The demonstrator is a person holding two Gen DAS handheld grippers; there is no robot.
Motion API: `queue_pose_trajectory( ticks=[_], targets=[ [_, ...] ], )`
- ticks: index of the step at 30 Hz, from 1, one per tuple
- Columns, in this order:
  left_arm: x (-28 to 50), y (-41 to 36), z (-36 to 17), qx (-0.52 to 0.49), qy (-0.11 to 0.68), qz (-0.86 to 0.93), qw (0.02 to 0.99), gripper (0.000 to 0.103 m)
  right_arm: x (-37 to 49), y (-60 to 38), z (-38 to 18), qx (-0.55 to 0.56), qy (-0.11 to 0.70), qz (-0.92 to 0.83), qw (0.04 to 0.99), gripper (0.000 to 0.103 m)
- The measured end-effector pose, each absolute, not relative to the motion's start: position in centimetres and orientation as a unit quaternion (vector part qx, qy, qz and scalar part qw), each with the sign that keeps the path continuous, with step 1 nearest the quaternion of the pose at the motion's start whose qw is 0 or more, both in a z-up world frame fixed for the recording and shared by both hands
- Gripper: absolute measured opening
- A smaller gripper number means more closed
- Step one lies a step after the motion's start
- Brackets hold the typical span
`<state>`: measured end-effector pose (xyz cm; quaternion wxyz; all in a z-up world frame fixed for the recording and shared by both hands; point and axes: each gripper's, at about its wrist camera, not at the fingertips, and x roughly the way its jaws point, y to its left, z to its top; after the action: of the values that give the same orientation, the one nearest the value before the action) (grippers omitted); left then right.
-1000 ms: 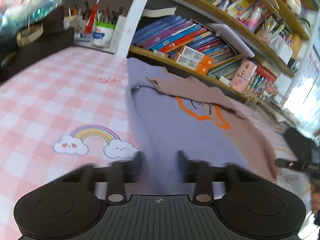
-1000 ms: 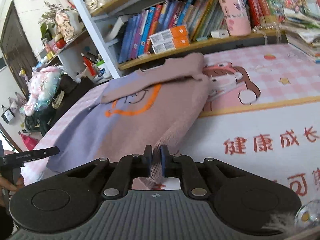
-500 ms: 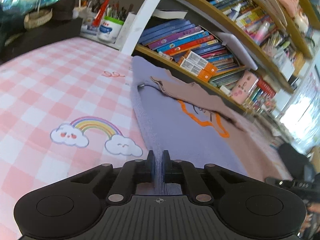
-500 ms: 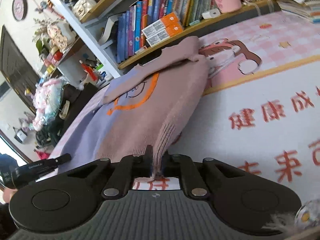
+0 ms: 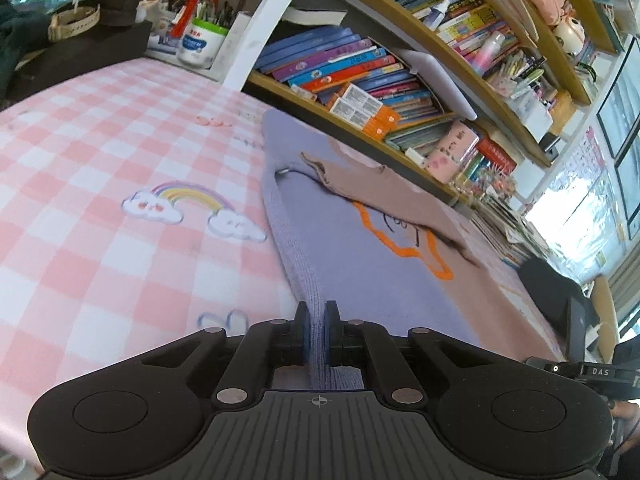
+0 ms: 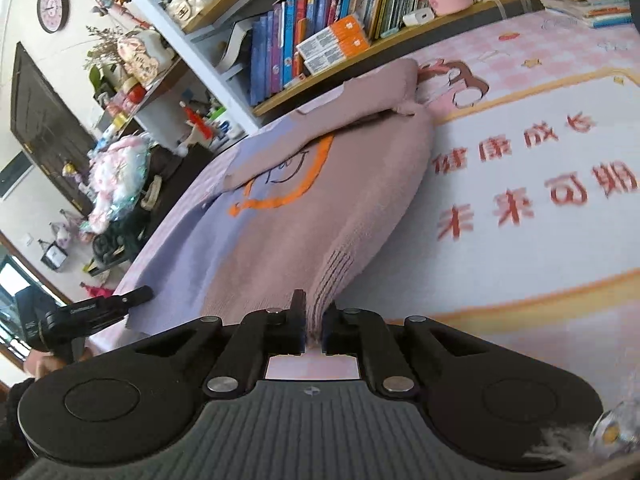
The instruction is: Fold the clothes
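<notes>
Sweater: I see the sweater (image 5: 360,264) spread flat on the bed, lavender toward the left of the left wrist view, dusty pink (image 6: 304,216) toward the right, with an orange outline on the chest.
Left gripper (image 5: 316,330): my jaws are clenched on the lavender ribbed hem, bottom centre.
Right gripper (image 6: 314,326): my jaws are clamped on the pink ribbed hem corner.
Sleeve: a pink sleeve (image 6: 360,100) lies folded across the upper body.
Bed: pink checked bedsheet (image 5: 104,168) with a rainbow print (image 5: 192,208).
Background: bookshelf (image 5: 360,84) along the top.

Lilac-and-pink knit sweater (image 5: 360,264) lies flat, sleeve folded across its orange-outlined front.
</notes>
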<state>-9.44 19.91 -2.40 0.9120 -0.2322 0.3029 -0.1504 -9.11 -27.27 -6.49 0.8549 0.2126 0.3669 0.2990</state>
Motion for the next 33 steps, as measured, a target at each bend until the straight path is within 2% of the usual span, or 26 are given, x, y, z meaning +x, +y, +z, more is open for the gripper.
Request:
queue_pose_trajectory(
  ticks=[5, 7, 17, 19, 21, 24, 33],
  targets=[
    [-9.1, 20.3, -2.7, -0.251, 0.309, -0.158, 0.904, 0.006, -8.9, -27.8, -6.8, 0.228, 0.367, 0.294, 0.852, 0.014],
    [-9.1, 20.4, -2.8, -0.259, 0.312, -0.163, 0.900, 0.010, -8.8, -28.3, -7.0, 0.239, 0.365, 0.294, 0.851, 0.014],
    [-8.3, 20.3, -3.6, -0.313, 0.319, -0.190, 0.874, 0.017, -8.3, -29.6, -7.5, 0.277, 0.357, 0.275, 0.848, 0.014],
    [-8.1, 20.3, -3.7, -0.315, 0.316, -0.183, 0.876, 0.013, -8.4, -29.1, -7.4, 0.268, 0.364, 0.281, 0.847, 0.008],
    [-7.9, 20.3, -3.6, -0.314, 0.310, -0.174, 0.881, 0.005, -8.6, -28.2, -7.2, 0.256, 0.364, 0.295, 0.846, 0.007],
    [-8.2, 20.9, -2.7, -0.314, 0.286, -0.165, 0.890, 0.005, -8.9, -27.0, -6.6, 0.241, 0.360, 0.319, 0.843, 0.007],
    [-8.4, 21.0, -2.9, -0.329, 0.302, -0.193, 0.874, 0.007, -9.0, -26.9, -6.6, 0.227, 0.362, 0.314, 0.848, 0.007]
  ],
)
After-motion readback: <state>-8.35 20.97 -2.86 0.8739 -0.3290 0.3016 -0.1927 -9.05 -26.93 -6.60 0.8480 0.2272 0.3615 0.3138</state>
